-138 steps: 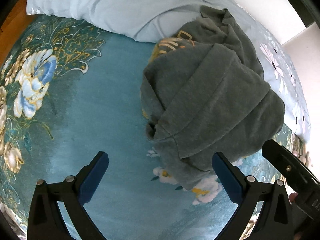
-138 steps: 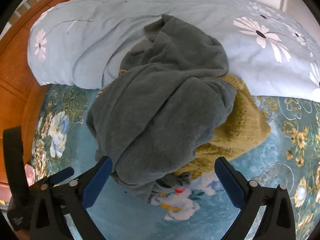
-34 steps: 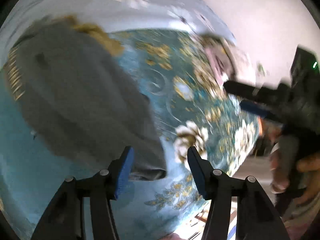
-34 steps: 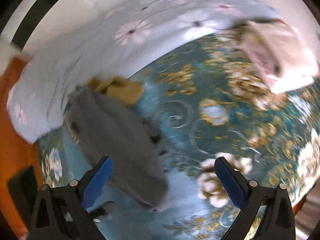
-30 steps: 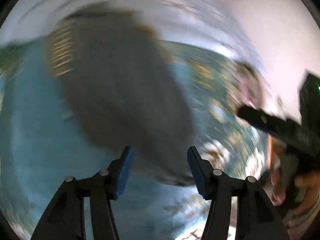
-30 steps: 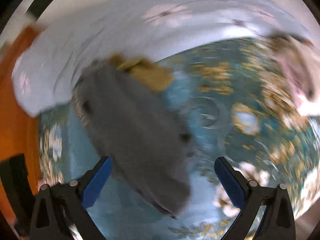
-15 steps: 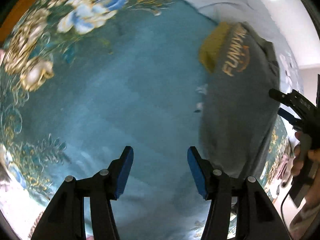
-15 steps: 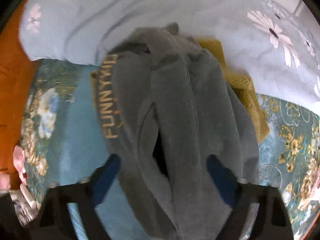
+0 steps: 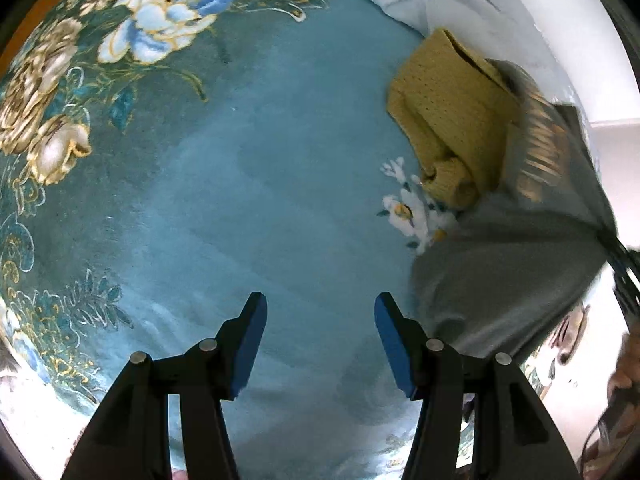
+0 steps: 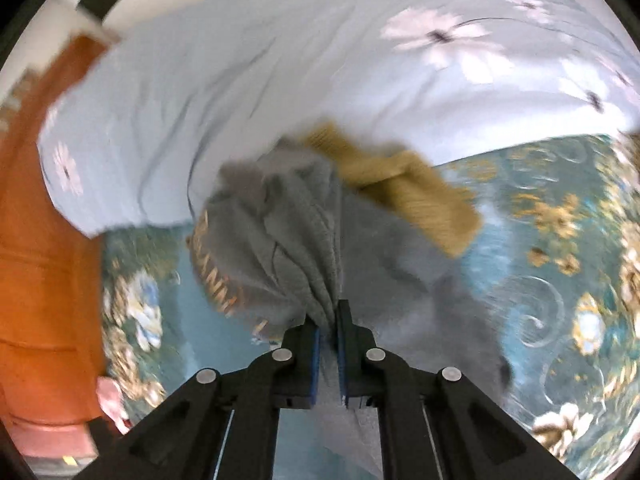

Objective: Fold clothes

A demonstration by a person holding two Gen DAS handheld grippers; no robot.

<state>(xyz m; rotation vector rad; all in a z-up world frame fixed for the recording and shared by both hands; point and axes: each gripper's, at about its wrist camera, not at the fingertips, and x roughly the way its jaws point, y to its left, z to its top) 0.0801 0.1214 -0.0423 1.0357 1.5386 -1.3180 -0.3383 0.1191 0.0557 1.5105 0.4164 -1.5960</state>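
A grey sweatshirt (image 10: pixel 296 248) with gold lettering lies on the teal floral bedspread (image 9: pixel 200 200). My right gripper (image 10: pixel 328 320) is shut on a bunched fold of it and lifts it. In the left wrist view the grey sweatshirt (image 9: pixel 520 264) stretches up to the right, blurred. A mustard knit sweater (image 9: pixel 452 120) lies behind it, also in the right wrist view (image 10: pixel 416 200). My left gripper (image 9: pixel 320 312) is open and empty over bare bedspread, left of the sweatshirt.
A pale blue floral duvet (image 10: pixel 280 80) is bunched along the back of the bed. An orange wooden headboard (image 10: pixel 36 260) stands at the left. A white wall (image 9: pixel 616 160) is at the right.
My right gripper has closed on the grey sweatshirt and pulled it up and to the right, uncovering more of the mustard sweater. My left gripper stays open over the bedspread.
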